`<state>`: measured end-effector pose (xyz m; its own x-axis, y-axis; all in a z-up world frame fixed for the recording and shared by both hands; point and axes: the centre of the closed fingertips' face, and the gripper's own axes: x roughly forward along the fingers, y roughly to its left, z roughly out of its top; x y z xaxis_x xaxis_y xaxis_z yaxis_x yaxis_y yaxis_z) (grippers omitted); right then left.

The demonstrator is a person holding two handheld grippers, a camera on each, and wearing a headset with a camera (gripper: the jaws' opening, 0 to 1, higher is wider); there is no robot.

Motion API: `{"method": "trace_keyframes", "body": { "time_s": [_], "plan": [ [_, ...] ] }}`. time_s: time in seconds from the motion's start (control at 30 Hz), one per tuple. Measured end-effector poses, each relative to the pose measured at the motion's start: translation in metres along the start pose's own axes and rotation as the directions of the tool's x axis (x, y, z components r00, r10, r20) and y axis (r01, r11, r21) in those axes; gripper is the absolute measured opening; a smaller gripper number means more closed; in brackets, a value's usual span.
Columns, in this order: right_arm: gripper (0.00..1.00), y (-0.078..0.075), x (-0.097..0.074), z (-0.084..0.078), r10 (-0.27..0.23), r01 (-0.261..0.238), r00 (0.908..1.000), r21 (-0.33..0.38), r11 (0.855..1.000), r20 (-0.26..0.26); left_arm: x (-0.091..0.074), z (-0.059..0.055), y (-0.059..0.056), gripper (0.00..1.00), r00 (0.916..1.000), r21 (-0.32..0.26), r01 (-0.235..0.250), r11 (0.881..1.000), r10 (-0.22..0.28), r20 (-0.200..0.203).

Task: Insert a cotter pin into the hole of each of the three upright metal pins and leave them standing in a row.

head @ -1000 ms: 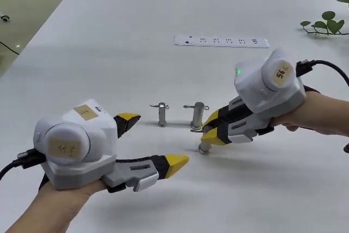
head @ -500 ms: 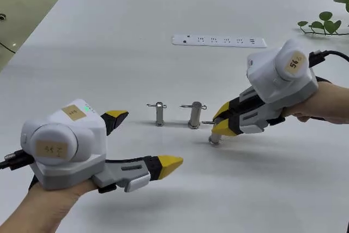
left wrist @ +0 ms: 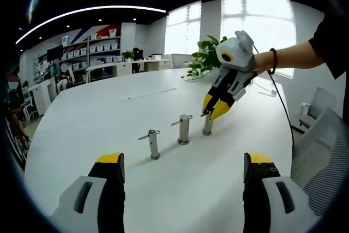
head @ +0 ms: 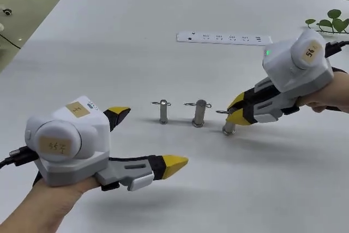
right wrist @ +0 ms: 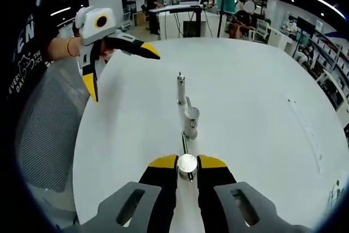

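Observation:
Three short metal pins stand on the white table. The left pin (head: 163, 112) and the middle pin (head: 199, 113) stand free, each with a cotter pin (head: 192, 104) through its top. My right gripper (head: 238, 114) is shut on the third pin (head: 229, 128), just right of the middle one, and a cotter pin (right wrist: 184, 143) sticks out of its side. In the right gripper view the third pin (right wrist: 187, 166) sits between the yellow fingertips, with the other two lined up beyond. My left gripper (head: 147, 138) hovers open and holds nothing in front of the row (left wrist: 184, 129).
A white power strip (head: 223, 38) lies farther back on the table (head: 109, 36). A green plant (head: 334, 21) sits at the far right edge. The table's left edge drops to the floor. Office shelves and desks stand in the distance.
My right gripper has carried the third pin to the right and farther back, closer into line with the other two. The left gripper has stayed open and roughly in place.

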<state>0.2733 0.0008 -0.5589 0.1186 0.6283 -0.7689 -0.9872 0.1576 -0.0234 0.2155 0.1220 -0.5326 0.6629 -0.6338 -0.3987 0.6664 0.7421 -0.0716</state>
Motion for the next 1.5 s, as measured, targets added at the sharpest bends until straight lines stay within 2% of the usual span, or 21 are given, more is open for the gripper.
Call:
{"method": "trace_keyframes", "body": {
  "time_s": [0.37, 0.77, 0.97, 1.5],
  "plan": [
    [0.08, -0.014, -0.001, -0.004, -0.010, 0.010, 0.9999, 0.008, 1.000, -0.005, 0.003, 0.000, 0.001, 0.90, 1.0000, -0.002, 0.003, 1.000, -0.003, 0.004],
    [0.08, -0.022, 0.001, -0.005, 0.012, -0.012, 0.9997, 0.003, 1.000, -0.020, 0.004, -0.001, 0.000, 0.89, 0.9998, -0.017, 0.018, 1.000, -0.018, 0.005],
    [0.08, -0.023, 0.001, -0.006, 0.032, -0.033, 0.9989, -0.035, 0.999, -0.034, 0.004, -0.003, 0.001, 0.90, 0.9999, -0.012, 0.015, 1.000, -0.015, -0.005],
    [0.08, -0.025, 0.003, -0.007, 0.060, -0.060, 0.9981, -0.008, 0.998, -0.017, 0.004, -0.005, 0.003, 0.91, 0.9999, -0.009, 0.008, 1.000, -0.008, -0.010]
  ]
}}
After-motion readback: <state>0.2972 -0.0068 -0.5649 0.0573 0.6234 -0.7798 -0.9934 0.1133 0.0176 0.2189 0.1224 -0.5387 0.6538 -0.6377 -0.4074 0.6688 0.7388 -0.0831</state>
